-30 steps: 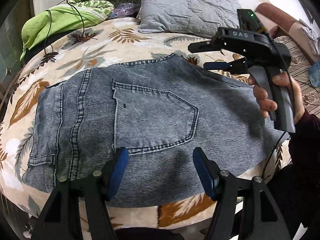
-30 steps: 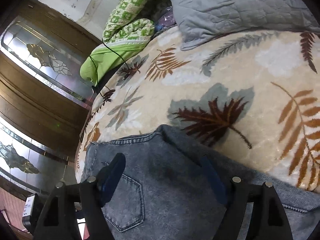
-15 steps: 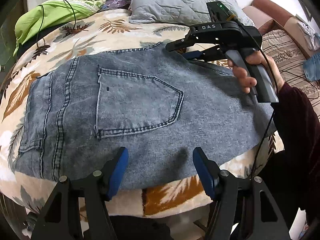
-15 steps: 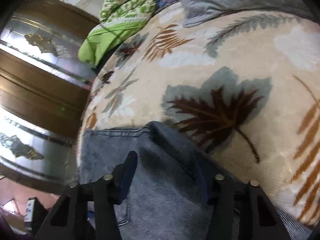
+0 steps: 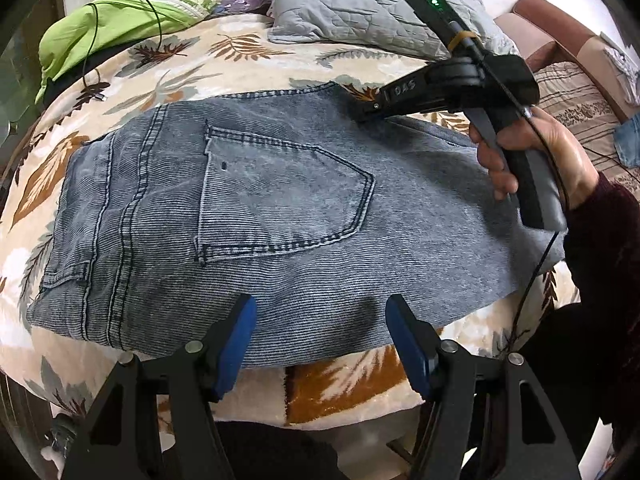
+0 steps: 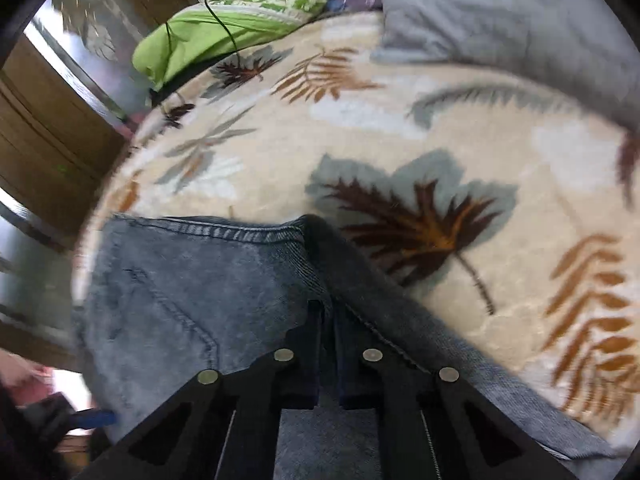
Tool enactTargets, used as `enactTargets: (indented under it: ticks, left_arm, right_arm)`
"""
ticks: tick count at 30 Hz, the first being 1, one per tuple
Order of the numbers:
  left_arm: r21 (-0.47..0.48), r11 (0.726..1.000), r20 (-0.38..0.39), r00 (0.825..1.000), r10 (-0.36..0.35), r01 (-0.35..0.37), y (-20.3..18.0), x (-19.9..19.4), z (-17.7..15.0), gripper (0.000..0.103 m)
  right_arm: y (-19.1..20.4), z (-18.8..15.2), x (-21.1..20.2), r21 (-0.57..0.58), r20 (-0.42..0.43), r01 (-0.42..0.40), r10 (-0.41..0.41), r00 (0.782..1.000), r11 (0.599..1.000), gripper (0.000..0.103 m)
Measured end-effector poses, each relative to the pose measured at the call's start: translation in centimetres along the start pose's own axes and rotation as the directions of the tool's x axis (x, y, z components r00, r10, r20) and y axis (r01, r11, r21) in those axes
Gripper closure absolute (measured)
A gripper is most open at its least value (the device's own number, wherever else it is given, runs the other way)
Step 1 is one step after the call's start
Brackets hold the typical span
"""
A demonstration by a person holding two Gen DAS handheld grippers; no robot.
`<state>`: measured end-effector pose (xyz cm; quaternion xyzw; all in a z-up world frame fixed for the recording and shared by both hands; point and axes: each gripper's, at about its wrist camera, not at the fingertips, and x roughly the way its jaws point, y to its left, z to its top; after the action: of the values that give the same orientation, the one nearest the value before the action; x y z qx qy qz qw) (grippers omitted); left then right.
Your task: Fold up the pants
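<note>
Already the right gripper (image 6: pixel 328 312) pinches the pants (image 5: pixel 280 208) at their far edge while the left gripper (image 5: pixel 320 332) gapes empty, so a one-sided lift could skew the fold.

Left wrist view: from behind the left claw (image 5: pixel 318 340), high, looking forward and down over the near bed edge; wide take of the pants (image 5: pixel 256 216), with the right claw (image 5: pixel 362 110) beyond, toward far right. Right wrist view: from behind the right claw (image 6: pixel 328 312), very low and close, nearly on the pants (image 6: pixel 208 288), facing the bed (image 6: pixel 460 128) beyond the tips; blurred. Shared: pants' far edge, leaf-print blanket, grey pillow (image 5: pixel 372 0) (image 6: pixel 500 12), green bedding (image 5: pixel 100 20) (image 6: pixel 208 32) ahead.
</note>
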<state>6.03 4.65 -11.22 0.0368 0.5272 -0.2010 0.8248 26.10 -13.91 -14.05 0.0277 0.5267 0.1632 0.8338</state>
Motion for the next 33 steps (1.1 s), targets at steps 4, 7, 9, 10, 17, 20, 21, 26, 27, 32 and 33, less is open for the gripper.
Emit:
enactTargets:
  ticks: [4, 7, 9, 10, 17, 20, 21, 26, 27, 32, 33]
  left_arm:
    - [-0.004, 0.999, 0.011, 0.999, 0.050, -0.050, -0.3, 0.0, -0.4, 0.035]
    - [-0.005, 0.999, 0.008, 0.999, 0.052, -0.052, -0.6, -0.6, -1.1, 0.035]
    - [-0.001, 1.000, 0.002, 1.000, 0.021, -0.021, -1.0, -1.3, -1.9, 0.035]
    - [0.006, 1.000, -0.002, 1.000, 0.006, -0.006, -1.3, -1.7, -2.4, 0.035]
    - [-0.048, 0.994, -0.057, 0.993, -0.102, 0.099, -1.2, -1.1, -3.5, 0.035]
    - [-0.119, 0.984, -0.064, 0.988, -0.141, 0.133, 0.2, -0.9, -3.2, 0.035]
    - [-0.130, 0.983, -0.064, 0.988, -0.141, 0.132, 0.5, -1.0, -3.2, 0.035]
    - [-0.171, 0.973, -0.068, 0.983, -0.169, 0.155, 1.4, -0.9, -2.8, 0.035]
    - [-0.180, 0.970, -0.070, 0.982, -0.176, 0.162, 1.6, -0.8, -2.7, 0.035]
    - [-0.202, 0.964, -0.075, 0.979, -0.189, 0.170, 2.3, -0.7, -2.7, 0.035]
    - [-0.205, 0.964, -0.076, 0.980, -0.185, 0.166, 2.4, -0.7, -2.6, 0.035]
  right_arm:
    - [1.4, 0.0, 0.0, -0.053, 0.058, 0.143, -0.139, 0.989, 0.988, 0.100]
    - [1.7, -0.1, 0.3, -0.076, 0.076, 0.192, -0.186, 0.980, 0.978, 0.100]
    - [1.3, -0.1, 0.3, -0.065, 0.068, 0.169, -0.164, 0.984, 0.984, 0.100]
    - [0.8, 0.0, 0.2, -0.047, 0.059, 0.136, -0.133, 0.989, 0.990, 0.100]
    - [-3.3, 0.0, 0.6, 0.147, -0.026, -0.265, 0.272, 0.962, 0.953, 0.096]
    - [-4.2, 0.1, 1.0, 0.168, -0.040, -0.315, 0.325, 0.945, 0.934, 0.096]
    - [-4.3, 0.2, 1.3, 0.171, -0.049, -0.329, 0.341, 0.939, 0.929, 0.096]
    - [-4.6, 0.5, 1.4, 0.172, -0.048, -0.340, 0.352, 0.935, 0.925, 0.096]
    - [-4.6, 0.5, 1.4, 0.166, -0.053, -0.340, 0.352, 0.934, 0.926, 0.096]
    - [-4.7, 0.5, 1.6, 0.165, -0.041, -0.338, 0.349, 0.936, 0.927, 0.095]
    - [-4.7, 0.5, 1.4, 0.167, -0.015, -0.318, 0.325, 0.946, 0.933, 0.095]
